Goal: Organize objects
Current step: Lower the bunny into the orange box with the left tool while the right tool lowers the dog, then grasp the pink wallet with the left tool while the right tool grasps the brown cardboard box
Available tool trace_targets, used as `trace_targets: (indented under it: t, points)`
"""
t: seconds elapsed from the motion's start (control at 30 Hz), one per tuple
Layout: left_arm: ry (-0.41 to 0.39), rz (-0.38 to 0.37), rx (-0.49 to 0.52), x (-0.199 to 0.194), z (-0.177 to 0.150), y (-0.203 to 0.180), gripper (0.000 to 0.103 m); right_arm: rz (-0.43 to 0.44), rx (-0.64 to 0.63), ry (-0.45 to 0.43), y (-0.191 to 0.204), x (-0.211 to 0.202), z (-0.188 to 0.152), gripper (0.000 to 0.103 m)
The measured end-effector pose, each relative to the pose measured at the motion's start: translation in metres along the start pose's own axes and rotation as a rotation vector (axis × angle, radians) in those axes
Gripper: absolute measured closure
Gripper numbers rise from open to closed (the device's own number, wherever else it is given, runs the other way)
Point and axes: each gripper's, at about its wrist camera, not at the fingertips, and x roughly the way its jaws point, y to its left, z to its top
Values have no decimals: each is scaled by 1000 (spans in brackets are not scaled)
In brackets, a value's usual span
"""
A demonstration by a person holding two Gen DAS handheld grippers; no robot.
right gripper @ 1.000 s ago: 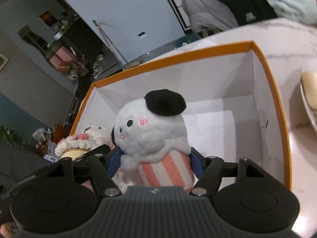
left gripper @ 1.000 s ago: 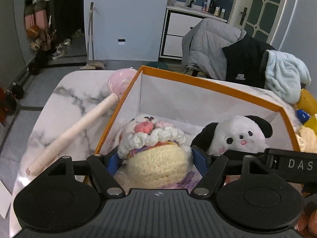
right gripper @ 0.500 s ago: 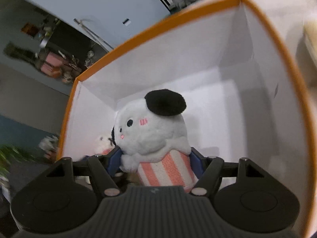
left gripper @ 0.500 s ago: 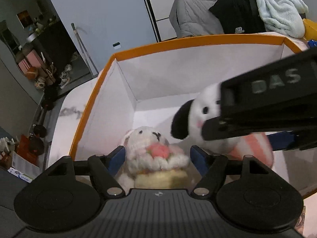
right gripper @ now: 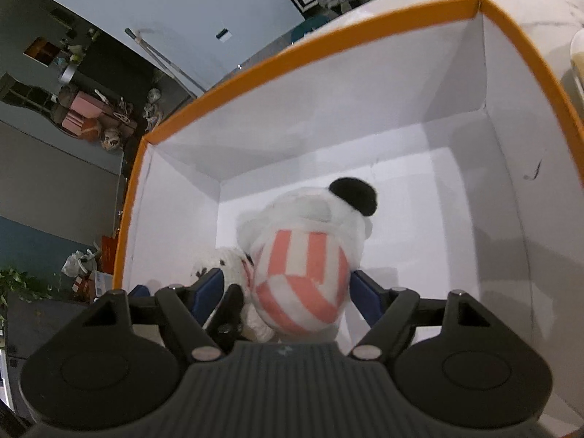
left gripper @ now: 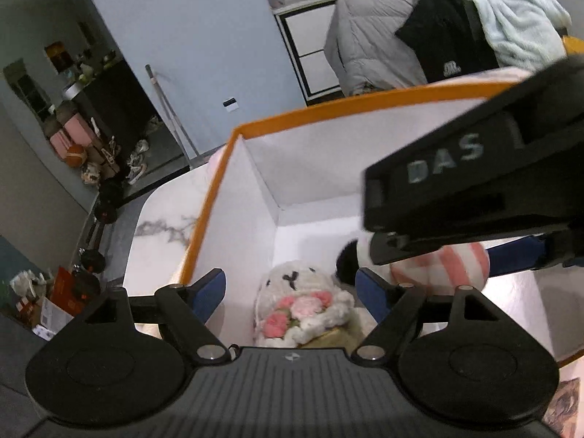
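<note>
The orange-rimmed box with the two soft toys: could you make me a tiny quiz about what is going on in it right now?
1. True or false: the crocheted toy with pink flowers lies on the marble table outside the orange-rimmed box.
2. Which toy sits between the fingers of the right gripper? A) a brown bear B) the white plush with black ears and a pink striped body C) a yellow duck
3. Fill in: the jaws of the left gripper are ____, with clear space beside the crocheted toy.

Key: 1 false, it is inside the box. 2 B. 3 opening.
</note>
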Motion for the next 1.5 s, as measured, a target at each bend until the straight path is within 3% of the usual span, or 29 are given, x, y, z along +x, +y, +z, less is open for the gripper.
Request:
trace_targets:
  t: [0.33, 0.6, 0.9, 1.0, 1.17, 1.23, 1.3, 1.43, 1.5]
  points:
    - [-58, -2, -57, -33, 10, 23, 10, -7, -135, -81, 25, -61, -1, 26]
    - [-123, -32, -85, -79, 5, 47, 10, 29, -283, -139, 48, -121, -24, 26]
    - [-189, -154, -195, -123, -31, 88, 10, 66, -524, -286, 51, -184, -75, 22]
    - [-267, -171, -224, -139, -50, 95, 10, 73, -593, -354, 48, -199, -92, 14]
    - [-359, -234, -211, -146, -75, 100, 7, 89, -717, -457, 42, -207, -120, 12]
    - [-381, -253, -185, -144, -83, 97, 7, 108, -742, -477, 38, -210, -128, 4]
    - [-405, -275, -168, -142, -92, 95, 7, 132, -749, -504, 33, -213, -136, 3]
    - [-372, -311, -179, -134, -105, 94, 7, 204, -696, -543, 18, -206, -145, 2]
    - [-364, -305, -194, -131, -113, 94, 7, 185, -680, -511, 15, -196, -148, 2]
